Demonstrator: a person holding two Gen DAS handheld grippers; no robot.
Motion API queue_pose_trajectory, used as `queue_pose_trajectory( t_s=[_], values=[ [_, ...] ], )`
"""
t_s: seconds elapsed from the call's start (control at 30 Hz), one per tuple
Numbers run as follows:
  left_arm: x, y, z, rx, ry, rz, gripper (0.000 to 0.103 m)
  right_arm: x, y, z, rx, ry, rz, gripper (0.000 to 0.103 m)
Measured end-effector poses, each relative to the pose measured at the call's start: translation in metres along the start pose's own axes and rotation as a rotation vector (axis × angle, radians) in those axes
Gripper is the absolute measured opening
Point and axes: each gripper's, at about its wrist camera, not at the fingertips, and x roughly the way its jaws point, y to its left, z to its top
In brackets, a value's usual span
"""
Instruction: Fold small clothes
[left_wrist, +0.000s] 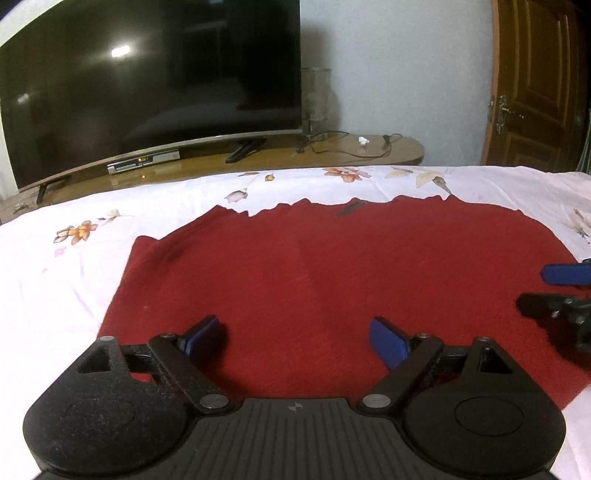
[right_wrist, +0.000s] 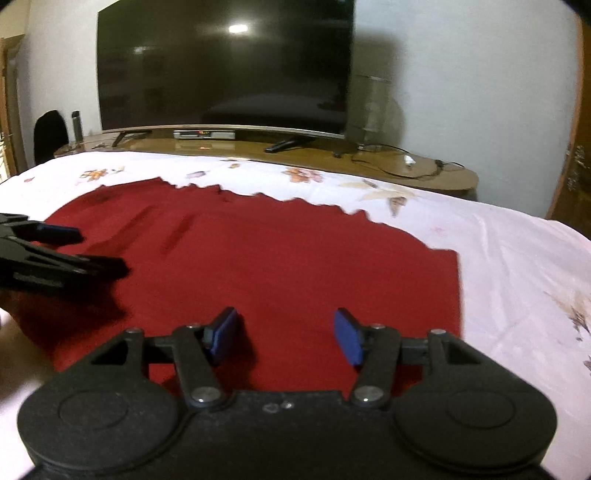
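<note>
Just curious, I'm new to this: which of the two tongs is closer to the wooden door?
Right. The wooden door stands past the bed's right side; the right tongs hover over the red cloth on that side, while the left tongs hover further left.

Each camera sits on its own gripper, just behind the fingers, and looks forward and a bit down, close over the bed (left_wrist: 44, 280). Both face the TV (left_wrist: 155, 81) at 12 o'clock. Both see the red cloth (left_wrist: 314, 266), the bed and the TV stand (right_wrist: 424, 173). The left view shows the right gripper (left_wrist: 554, 291) at 3 o'clock. The right view shows the left gripper (right_wrist: 98, 251) at 9 o'clock.
</note>
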Motion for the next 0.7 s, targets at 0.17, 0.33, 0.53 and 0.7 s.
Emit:
queue_pose_trajectory(
  t_s=[0.17,0.33,0.53,0.7],
  values=[
    [-0.002,0.007,-0.002,-0.009,0.007,-0.002,0.088,-0.009,-0.02,-0.009,0.018,0.012,-0.029,0.055],
    [-0.005,0.017,-0.005,-0.023,0.011,-0.005,0.088,-0.014,-0.037,-0.015,0.056,0.028,-0.049,0.055],
    [-0.014,0.037,-0.016,-0.032,0.013,0.006,0.093,-0.018,-0.053,-0.021,0.097,0.048,-0.058,0.055],
    [-0.051,0.054,-0.027,-0.071,-0.069,0.026,0.093,-0.045,-0.043,-0.017,0.046,-0.007,-0.108,0.049]
  ],
)
